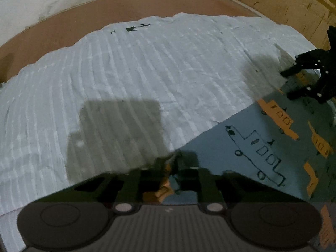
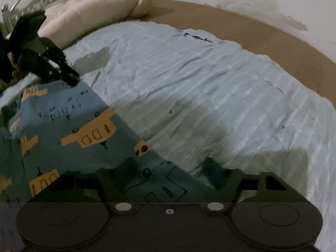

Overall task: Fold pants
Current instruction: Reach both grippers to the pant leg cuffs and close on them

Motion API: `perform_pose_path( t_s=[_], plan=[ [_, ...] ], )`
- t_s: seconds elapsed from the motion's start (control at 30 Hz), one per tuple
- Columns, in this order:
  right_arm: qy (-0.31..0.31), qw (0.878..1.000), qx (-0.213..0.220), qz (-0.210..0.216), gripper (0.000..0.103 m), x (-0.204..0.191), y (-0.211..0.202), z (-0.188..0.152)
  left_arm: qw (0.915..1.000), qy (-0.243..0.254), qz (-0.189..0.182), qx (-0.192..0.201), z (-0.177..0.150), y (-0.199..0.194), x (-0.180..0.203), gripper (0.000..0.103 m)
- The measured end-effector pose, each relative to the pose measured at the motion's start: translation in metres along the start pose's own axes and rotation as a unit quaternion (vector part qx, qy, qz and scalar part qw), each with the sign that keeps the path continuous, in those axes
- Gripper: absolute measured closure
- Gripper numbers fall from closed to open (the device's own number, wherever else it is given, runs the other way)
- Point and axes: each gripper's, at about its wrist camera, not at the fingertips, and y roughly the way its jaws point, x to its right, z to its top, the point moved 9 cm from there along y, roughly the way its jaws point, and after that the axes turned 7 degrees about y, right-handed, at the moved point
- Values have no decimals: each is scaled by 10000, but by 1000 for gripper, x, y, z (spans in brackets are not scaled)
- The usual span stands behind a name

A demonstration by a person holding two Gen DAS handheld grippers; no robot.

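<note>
Left gripper (image 1: 170, 163) pinches the pants (image 1: 262, 147) — right gripper (image 2: 168, 168) spread open; no readable writing.

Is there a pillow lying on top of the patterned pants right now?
No, the cream pillow lies at the bed's far edge, apart from the pants, which carry nothing but gripper tips.

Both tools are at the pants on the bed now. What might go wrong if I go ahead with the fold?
1. The right tool is open over the pants where their edge meets the white sheet. Closing here may catch the sheet too.
2. The left tool seems to pinch only a thin edge of the pants, so the cloth may slip out when lifted.
</note>
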Motion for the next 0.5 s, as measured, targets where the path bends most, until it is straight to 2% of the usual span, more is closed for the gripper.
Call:
perform_pose_path(
  t_s=[0.03, 0.07, 0.1, 0.23, 0.37, 0.43, 0.5],
  plan=[
    [-24, 10000, -14, -21, 76, -2, -2, -1, 10000, -10, 76, 45, 1, -3, 2, 102],
    [-68, 10000, -28, -55, 92, -3, -4, -1, 9998, -26, 171, 124, 2, -7, 3, 103],
    [-145, 9999, -35, -88, 99, -5, -7, -2, 9995, -50, 248, 199, 4, -11, 4, 103],
    [-334, 9985, 303, -321, 103, -12, -25, 16, 9949, -180, 622, 779, 21, -43, 1, 103],
    [-560, 9915, 828, -830, 103, -9, -35, 51, 9818, -379, 1245, 1381, 39, -71, -18, 103],
    [-647, 9863, 1088, -1061, 103, -8, -31, 69, 9763, -469, 1498, 1487, 45, -71, -30, 103],
    [-581, 9860, 1089, -1117, 103, -7, -14, 80, 9762, -582, 1620, 1320, 46, -56, -43, 103]
  ],
)
